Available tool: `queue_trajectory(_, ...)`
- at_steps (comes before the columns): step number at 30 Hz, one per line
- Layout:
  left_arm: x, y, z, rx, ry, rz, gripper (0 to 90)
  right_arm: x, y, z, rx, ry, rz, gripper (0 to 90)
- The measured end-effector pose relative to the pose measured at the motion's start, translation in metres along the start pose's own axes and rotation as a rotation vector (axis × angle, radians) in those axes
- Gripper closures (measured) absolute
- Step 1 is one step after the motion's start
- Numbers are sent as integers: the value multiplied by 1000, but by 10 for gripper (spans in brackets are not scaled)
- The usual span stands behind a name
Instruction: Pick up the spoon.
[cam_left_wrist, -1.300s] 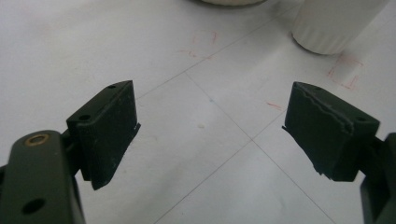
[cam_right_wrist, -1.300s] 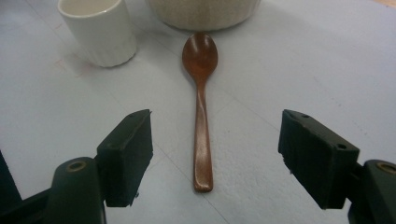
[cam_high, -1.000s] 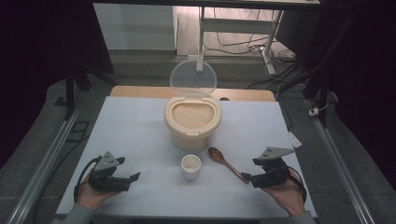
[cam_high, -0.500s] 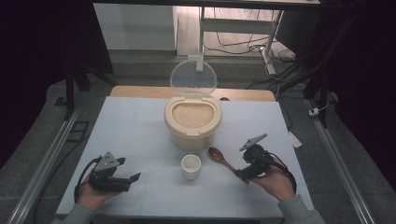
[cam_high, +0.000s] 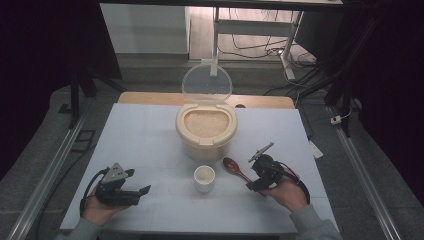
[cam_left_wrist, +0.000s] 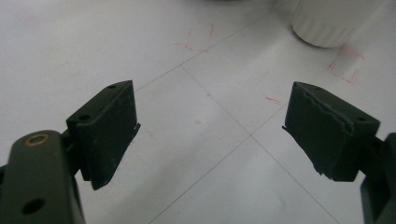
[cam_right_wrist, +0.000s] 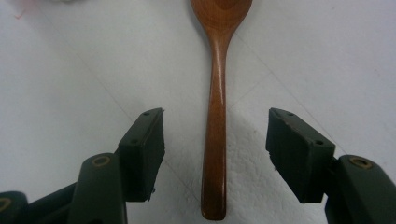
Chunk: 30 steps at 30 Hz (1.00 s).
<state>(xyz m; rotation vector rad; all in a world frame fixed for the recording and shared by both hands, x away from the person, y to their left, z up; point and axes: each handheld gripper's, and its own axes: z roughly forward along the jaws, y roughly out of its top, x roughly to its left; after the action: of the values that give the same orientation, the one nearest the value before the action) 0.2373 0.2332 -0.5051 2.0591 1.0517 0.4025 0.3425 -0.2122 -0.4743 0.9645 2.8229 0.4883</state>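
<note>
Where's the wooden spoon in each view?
High view: the wooden spoon lies on the white table, right of the white cup, handle end at the right tongs.
Left gripper view: not in it.
Right gripper view: wooden spoon runs up the middle, handle between the open jaws, untouched.
Shared landmark: the white cup, at the top right edge in the left gripper view.

White table (cam_high: 140, 135), open rice container (cam_high: 206, 131) near its far edge, small white cup (cam_high: 204, 178) and wooden spoon (cam_high: 236, 169) lay nearer the front edge.
</note>
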Motion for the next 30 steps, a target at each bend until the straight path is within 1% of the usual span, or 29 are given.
queue_trajectory(3, 0, 0, 0, -1, 1, -1, 168, 0, 1, 5, 24, -3, -4, 413)
queue_trajectory(5, 0, 0, 0, -1, 1, 0, 167, 0, 1, 7, 30, -3, -3, 420)
queue_trajectory(8, 0, 0, 0, 1, 0, 0, 168, 0, 3, 12, 55, -12, 2, 461)
queue_trajectory(9, 0, 0, 0, 1, 0, 0, 167, 0, 4, 13, 54, -18, 0, 479)
queue_trajectory(10, 0, 0, 0, 1, 0, 0, 167, 0, 4, 13, 54, -18, 0, 479)
queue_trajectory(12, 0, 0, 0, 1, 1, 0, 168, 0, 5, 16, 68, -21, 0, 516)
queue_trajectory(15, 1, -1, 0, 1, 1, -1, 167, 1, 5, 18, 72, -26, 1, 545)
queue_trajectory(16, 1, -1, 0, 2, 1, -2, 167, 0, 5, 19, 75, -23, 1, 577)
queue_trajectory(19, 1, -1, 0, 2, 1, -1, 167, 1, 6, 20, 79, -27, -3, 613)
queue_trajectory(26, 1, -1, 0, 2, 1, 0, 167, 2, 8, 24, 98, -36, -9, 656)
queue_trajectory(28, 1, -1, 1, 5, 3, -1, 167, 2, 8, 24, 94, -31, -12, 693)
queue_trajectory(30, 1, -1, 1, 6, 4, -1, 167, 2, 8, 24, 90, -38, -10, 733)
